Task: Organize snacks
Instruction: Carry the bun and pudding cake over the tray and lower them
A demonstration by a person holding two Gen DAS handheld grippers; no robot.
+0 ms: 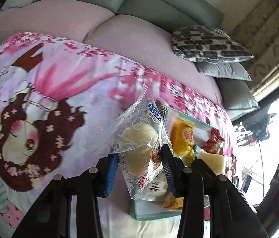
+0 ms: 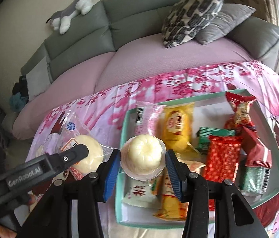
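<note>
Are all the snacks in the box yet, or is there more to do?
Nearly! The teal box already holds the yellow packet, red packets and more. The right gripper holds a jelly cup over the box. The left gripper holds a wrapped bun beside the box. Both still need putting in.

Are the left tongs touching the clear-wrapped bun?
Touching. The left wrist view shows the left tongs with both blue pads pressed against the clear-wrapped bun, lifting it.
</note>
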